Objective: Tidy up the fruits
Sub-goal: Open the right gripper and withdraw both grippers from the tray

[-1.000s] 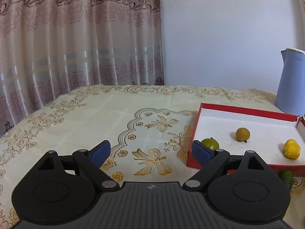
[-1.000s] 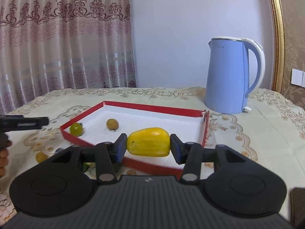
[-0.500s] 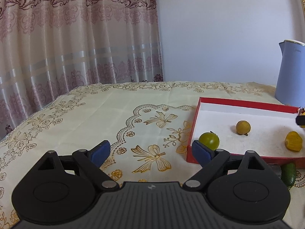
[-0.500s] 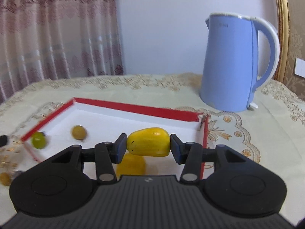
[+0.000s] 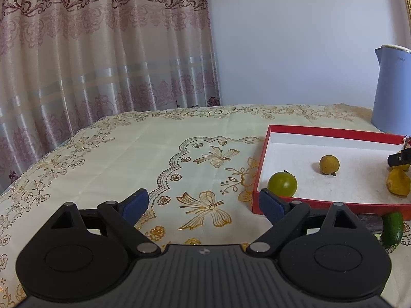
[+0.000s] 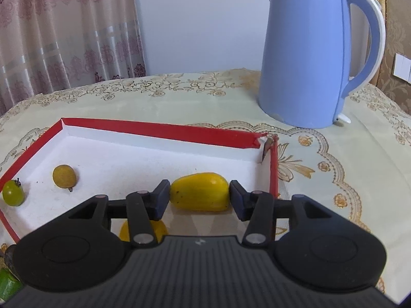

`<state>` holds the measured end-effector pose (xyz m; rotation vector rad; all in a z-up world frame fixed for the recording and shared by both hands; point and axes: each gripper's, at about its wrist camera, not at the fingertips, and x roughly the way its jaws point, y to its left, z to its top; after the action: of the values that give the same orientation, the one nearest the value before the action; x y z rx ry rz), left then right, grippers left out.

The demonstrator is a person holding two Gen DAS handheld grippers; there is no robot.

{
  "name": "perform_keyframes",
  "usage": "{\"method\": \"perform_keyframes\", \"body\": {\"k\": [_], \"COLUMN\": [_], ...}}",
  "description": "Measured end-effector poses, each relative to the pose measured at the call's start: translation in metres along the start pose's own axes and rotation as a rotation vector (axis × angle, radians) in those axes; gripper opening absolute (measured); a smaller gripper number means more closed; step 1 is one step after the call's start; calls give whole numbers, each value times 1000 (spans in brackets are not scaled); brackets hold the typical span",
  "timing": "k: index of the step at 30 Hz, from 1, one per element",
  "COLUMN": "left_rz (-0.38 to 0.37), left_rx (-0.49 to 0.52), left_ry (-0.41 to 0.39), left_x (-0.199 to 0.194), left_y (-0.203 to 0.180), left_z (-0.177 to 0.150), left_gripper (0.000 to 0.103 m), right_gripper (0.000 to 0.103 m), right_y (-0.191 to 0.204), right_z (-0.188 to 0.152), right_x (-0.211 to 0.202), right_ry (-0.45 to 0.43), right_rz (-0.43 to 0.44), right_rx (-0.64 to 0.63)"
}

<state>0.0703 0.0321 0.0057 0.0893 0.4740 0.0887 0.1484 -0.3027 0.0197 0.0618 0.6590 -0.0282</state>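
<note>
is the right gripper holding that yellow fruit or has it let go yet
Holding it. The right gripper has both blue pads pressed against the ends of the yellow fruit, over the red tray.

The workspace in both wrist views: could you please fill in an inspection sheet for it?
Surface: table under a cream tablecloth with gold embroidery.
Job's things: red box holds a green fruit, a brown fruit and a yellow fruit; a green fruit lies outside it.
Clutter: blue kettle behind the box.
Grippers: right gripper shut on a yellow fruit over the box; left gripper open, empty.
Cables: nothing seen.
Surroundings: curtain, wall.
</note>
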Motion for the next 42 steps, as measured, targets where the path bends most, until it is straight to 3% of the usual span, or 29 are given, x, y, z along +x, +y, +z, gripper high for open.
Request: {"method": "perform_keyframes", "body": {"k": [2, 9, 14, 17, 20, 24, 28, 30, 34, 40, 42], "left_rz": [5, 22, 80, -6, -188, -343, -334, -343, -389, -404, -409], "left_rx": [0, -19, -146, -165, -127, 78, 254, 290, 307, 271, 255], "left_ry": [2, -3, -50, 14, 60, 28, -29, -33, -2, 75, 101], "left_x": [1, 1, -5, -9, -18, -40, -51, -51, -43, -31, -27], "left_y": [0, 5, 27, 38, 44, 32, 12, 7, 6, 8, 7], "left_z": [0, 0, 9, 6, -4, -22, -35, -38, -37, -34, -32], "left_gripper": [93, 93, 93, 93, 93, 93, 93, 93, 84, 84, 74], "right_gripper": [61, 62, 64, 81, 86, 88, 88, 88, 88, 88, 88], "right_y": [0, -1, 5, 18, 30, 35, 36, 37, 40, 41, 41], "right_z": [0, -13, -41, -63, -85, -106, -112, -115, -120, -125, -126], "right_x": [-7, -78, -139, -171, -191, -199, -197, -197, -195, -192, -192], "right_ry": [-15, -136, -241, -309, -354, -350, -322, -318, -307, -290, -288], "right_rz": [2, 71, 129, 105, 71, 108, 150, 154, 161, 168, 169], "right_rx": [2, 27, 38, -19, -55, -20, -3, -3, -9, -6, -5]}}
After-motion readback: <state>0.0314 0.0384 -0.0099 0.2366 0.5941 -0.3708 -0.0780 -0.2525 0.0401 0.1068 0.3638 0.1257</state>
